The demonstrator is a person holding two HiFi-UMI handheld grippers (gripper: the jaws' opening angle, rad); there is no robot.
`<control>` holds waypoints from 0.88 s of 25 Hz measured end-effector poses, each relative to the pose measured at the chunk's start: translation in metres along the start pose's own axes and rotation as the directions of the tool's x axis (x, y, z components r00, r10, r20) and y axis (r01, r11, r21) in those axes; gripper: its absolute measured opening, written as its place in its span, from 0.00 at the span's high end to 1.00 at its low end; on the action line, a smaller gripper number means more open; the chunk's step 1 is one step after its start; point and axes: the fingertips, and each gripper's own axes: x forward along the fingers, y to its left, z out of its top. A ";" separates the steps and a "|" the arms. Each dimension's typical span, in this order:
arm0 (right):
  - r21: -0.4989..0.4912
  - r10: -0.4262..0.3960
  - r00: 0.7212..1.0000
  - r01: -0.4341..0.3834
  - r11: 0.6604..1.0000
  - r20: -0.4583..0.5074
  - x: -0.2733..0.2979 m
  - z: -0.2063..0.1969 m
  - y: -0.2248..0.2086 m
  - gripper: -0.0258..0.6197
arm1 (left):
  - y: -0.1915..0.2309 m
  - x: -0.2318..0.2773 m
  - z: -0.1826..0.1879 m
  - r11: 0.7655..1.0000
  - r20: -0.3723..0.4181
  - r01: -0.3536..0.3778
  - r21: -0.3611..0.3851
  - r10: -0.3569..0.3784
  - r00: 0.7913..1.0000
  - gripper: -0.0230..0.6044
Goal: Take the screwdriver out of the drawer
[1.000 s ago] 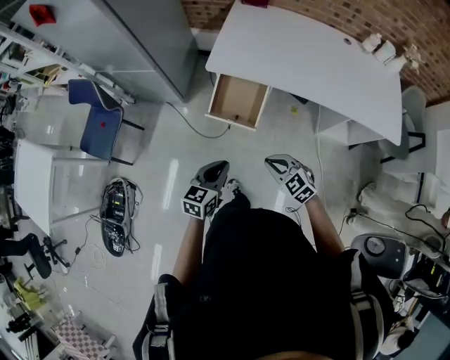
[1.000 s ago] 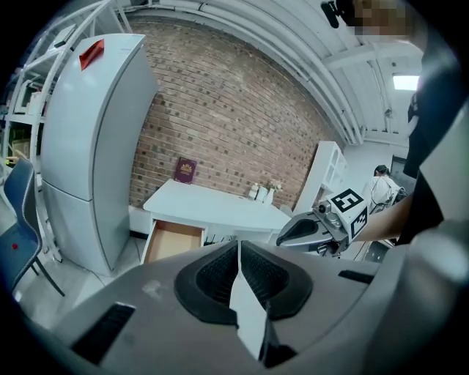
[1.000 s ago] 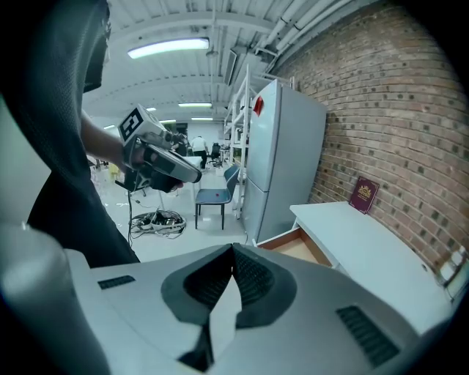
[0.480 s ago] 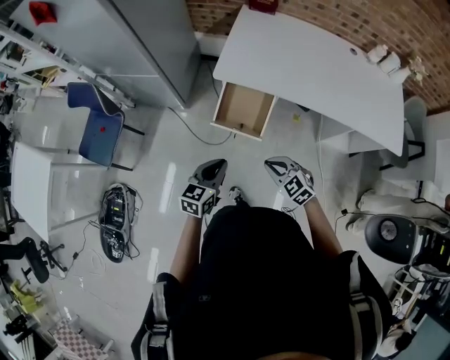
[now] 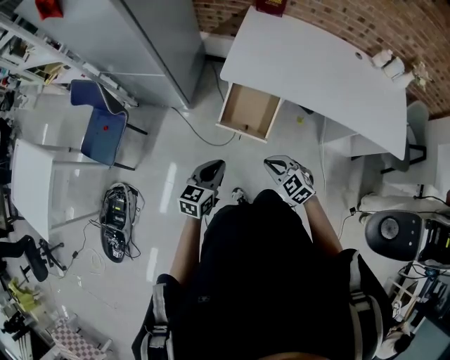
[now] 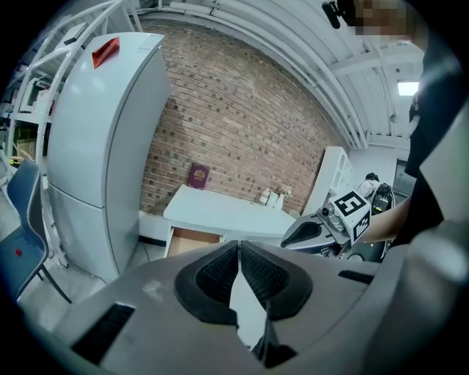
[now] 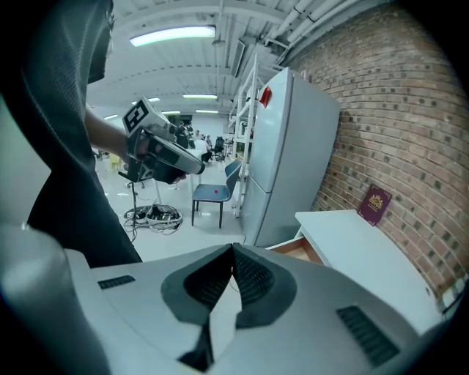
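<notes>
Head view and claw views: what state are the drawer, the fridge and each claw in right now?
Drawer: pulled open from under the desk; contents too small to tell.
Fridge: doors closed.
Left claw: shut, nothing between the jaws.
Right claw: shut, nothing between the jaws.

White curved-top desk (image 5: 316, 77): one. Open pale wooden drawer (image 5: 249, 111): one. Tall grey metal cabinet (image 5: 140, 42): one. Blue padded chair (image 5: 102, 126): one. Maroon book (image 5: 271, 7): one. Hand-held grippers: two, left gripper (image 5: 219, 166) and right gripper (image 5: 273, 164). Small white containers (image 5: 390, 65) at desk corner: at least two.
</notes>
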 end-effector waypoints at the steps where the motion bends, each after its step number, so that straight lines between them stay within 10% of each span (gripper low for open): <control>1: -0.004 0.000 1.000 0.000 1.000 -0.001 0.000 0.000 0.001 0.87 | 0.000 -0.001 0.000 1.000 0.003 -0.002 -0.002 0.002 1.000 0.93; 22: -0.003 0.026 1.000 -0.026 1.000 -0.009 0.014 0.004 -0.003 0.87 | 0.013 -0.014 -0.004 0.998 0.016 -0.047 -0.047 0.047 0.999 0.93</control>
